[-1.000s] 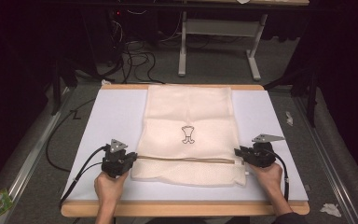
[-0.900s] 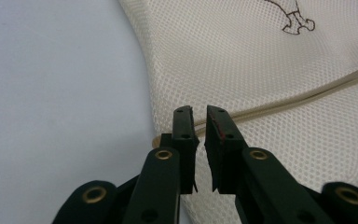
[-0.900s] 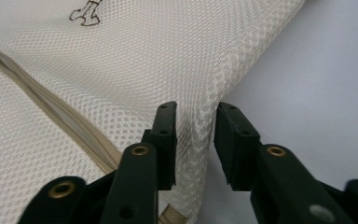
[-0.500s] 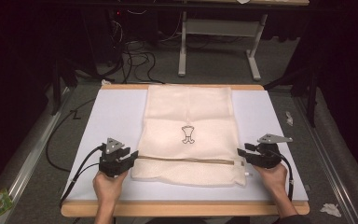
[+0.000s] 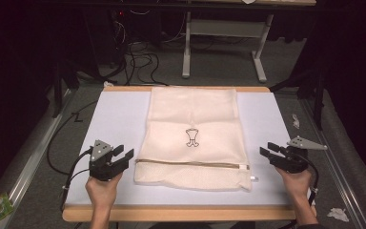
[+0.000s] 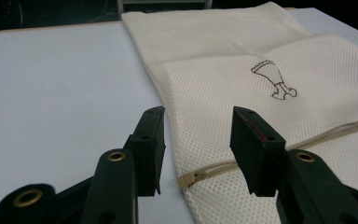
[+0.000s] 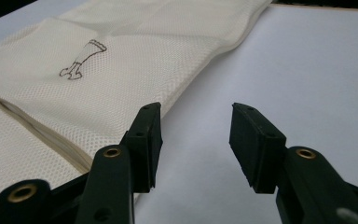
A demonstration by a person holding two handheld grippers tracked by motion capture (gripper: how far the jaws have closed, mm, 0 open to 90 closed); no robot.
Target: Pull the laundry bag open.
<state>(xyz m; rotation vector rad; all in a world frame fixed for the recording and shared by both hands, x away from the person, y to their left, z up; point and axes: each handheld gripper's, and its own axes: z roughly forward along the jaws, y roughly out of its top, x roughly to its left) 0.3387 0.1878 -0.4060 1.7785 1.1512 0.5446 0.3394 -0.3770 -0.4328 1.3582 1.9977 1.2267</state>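
Note:
A cream mesh laundry bag point(image 5: 193, 133) lies flat in the middle of the white table mat point(image 5: 114, 119), with a small dark printed emblem point(image 5: 192, 137) and a zipper point(image 5: 190, 163) running across near its front end. My left gripper point(image 5: 124, 155) rests open just left of the bag's front left corner, nothing between its jaws. In the left gripper view the bag point(image 6: 261, 84) and the zipper's end point(image 6: 191, 177) lie just ahead of the jaws. My right gripper point(image 5: 268, 150) stands open to the right of the bag, apart from it. The right gripper view has the bag's edge point(image 7: 121, 88) at the left.
The mat sits on a wooden board whose edge point(image 5: 181, 213) runs along the front. Cables point(image 5: 71, 138) trail off the table's left side. A metal frame leg point(image 5: 259, 62) and more cables stand on the floor beyond. Crumpled scraps point(image 5: 336, 213) lie at the right.
Both grippers have drawn outward from the bag's front corners, the right one farther to the right. The bag lies as before.

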